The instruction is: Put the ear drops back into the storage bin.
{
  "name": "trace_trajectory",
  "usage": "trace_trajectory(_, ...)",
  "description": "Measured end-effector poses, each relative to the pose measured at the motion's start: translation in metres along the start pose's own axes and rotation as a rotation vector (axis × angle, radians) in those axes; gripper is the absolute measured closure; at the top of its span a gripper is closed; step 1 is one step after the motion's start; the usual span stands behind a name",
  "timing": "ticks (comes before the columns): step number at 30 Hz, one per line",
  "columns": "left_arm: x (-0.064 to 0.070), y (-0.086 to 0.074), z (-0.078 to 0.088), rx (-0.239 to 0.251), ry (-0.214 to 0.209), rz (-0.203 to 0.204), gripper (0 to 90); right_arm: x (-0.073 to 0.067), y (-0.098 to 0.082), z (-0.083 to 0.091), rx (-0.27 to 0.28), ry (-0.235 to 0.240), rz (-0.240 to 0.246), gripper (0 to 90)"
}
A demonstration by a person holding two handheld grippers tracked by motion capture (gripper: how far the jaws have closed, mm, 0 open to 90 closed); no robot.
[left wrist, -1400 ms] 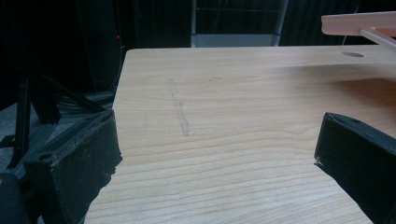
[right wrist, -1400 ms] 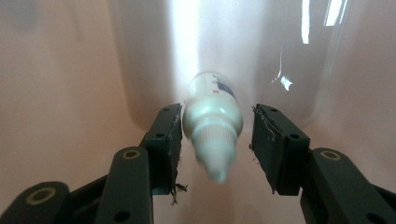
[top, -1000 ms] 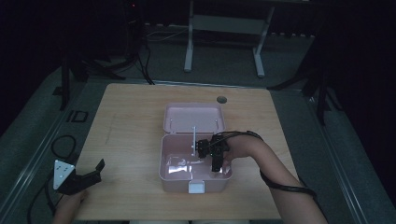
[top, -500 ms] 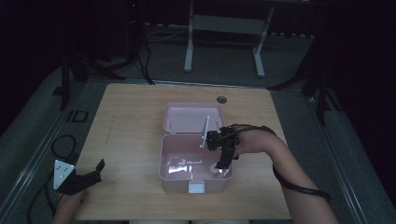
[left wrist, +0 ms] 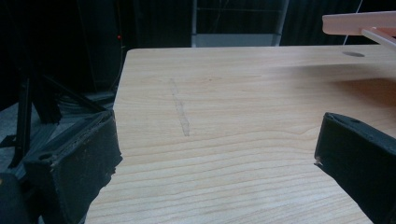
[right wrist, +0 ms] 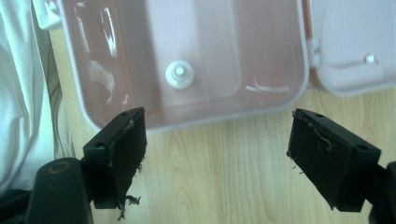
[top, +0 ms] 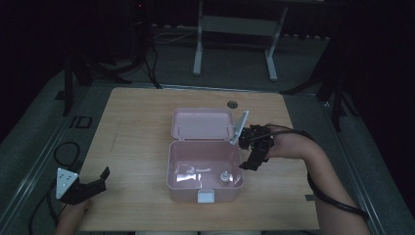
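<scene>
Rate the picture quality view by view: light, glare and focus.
High view: dim, with near-black surroundings; the light wooden table and open pink plastic box are readable but soft. Left gripper view: brighter, wood grain sharp, the left tongs blurred by closeness, and the box lid casts a shadow at right. Right gripper view: well lit, white glare streaks on the box floor, the right tongs fairly sharp.

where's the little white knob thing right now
The small white knob sits inside the open pink box, toward its front right corner in the high view, just left of the right gripper.
</scene>
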State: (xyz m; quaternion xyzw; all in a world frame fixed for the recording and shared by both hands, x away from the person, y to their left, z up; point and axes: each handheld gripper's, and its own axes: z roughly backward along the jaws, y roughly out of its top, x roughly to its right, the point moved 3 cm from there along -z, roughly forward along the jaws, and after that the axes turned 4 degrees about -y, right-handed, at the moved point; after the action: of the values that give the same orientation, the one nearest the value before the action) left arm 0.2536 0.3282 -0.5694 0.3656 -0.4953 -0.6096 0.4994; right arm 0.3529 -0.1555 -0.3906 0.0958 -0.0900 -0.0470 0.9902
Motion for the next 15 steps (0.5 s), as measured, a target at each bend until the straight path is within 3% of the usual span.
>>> trace_trajectory(8,0.000,0.000,0.000,-0.002,0.001,-0.003,0.4,0.002,-0.029,-0.004,0.012,0.008,-0.051,19.3)
trace_trajectory(15,0.000,0.000,0.000,-0.002,0.001,-0.001,0.4,0.001,-0.051,-0.027,0.015,0.024,-0.089,19.5)
